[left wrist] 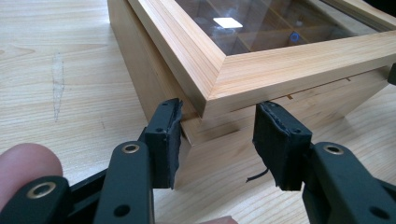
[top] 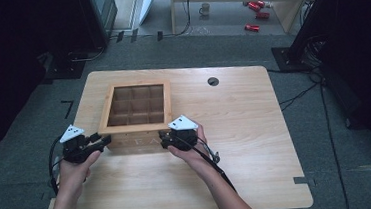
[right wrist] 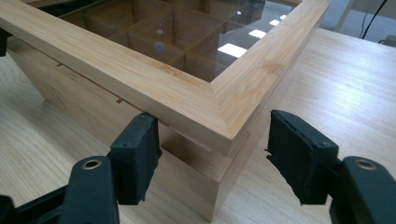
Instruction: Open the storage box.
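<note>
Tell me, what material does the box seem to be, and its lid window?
The box looks like pale wood with a smooth finish: straight grain lines run along its frame and mitred corners. The lid window seems to be glass or clear plastic: it mirrors ceiling lights, and the dividers show through.

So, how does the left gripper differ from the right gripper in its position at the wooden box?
The left gripper sits at the wooden box's near left corner, the right gripper at its near right corner. They point toward each other. Both have open jaws straddling a corner under the glass-paned lid.
</note>
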`<state>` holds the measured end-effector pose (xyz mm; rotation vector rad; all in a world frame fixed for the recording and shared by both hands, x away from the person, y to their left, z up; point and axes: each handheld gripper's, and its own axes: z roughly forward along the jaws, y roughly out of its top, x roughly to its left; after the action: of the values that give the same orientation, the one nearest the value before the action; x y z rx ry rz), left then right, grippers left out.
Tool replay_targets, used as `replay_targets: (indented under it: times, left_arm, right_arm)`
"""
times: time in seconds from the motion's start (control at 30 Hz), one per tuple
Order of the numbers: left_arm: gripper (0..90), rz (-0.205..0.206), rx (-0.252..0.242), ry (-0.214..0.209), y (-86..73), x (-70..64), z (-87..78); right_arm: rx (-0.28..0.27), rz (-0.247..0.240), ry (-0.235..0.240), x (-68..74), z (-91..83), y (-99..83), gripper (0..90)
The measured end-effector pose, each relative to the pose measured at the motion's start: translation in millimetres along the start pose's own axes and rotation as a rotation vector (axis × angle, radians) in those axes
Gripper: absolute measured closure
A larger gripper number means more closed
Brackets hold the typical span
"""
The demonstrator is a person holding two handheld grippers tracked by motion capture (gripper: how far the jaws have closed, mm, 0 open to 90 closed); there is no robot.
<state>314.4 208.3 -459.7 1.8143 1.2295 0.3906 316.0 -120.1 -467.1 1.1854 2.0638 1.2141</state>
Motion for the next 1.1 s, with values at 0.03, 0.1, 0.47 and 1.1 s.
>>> replay_targets:
  times: [0.03,0.1,0.47,1.1]
  left_arm:
    - [51.3,-0.004,-0.004,-0.003,-0.5,0.4,-0.1]
    - [48.3,-0.007,-0.003,-0.004,-1.5,0.9,-0.3]
    - [17.4,-0.032,0.061,0.061,-32.3,9.1,-2.4]
    - [16.5,-0.004,0.119,0.206,-70.2,-0.8,0.5]
  right_arm:
    - [0.000,-0.002,-0.001,0.4,-0.2,0.2,35.4]
    - [-0.002,-0.003,0.000,0.6,-0.4,0.6,35.5]
    - [-0.063,0.004,0.012,-2.7,-8.8,18.1,34.9]
    - [-0.134,-0.052,-0.027,-15.3,-15.8,78.4,30.8]
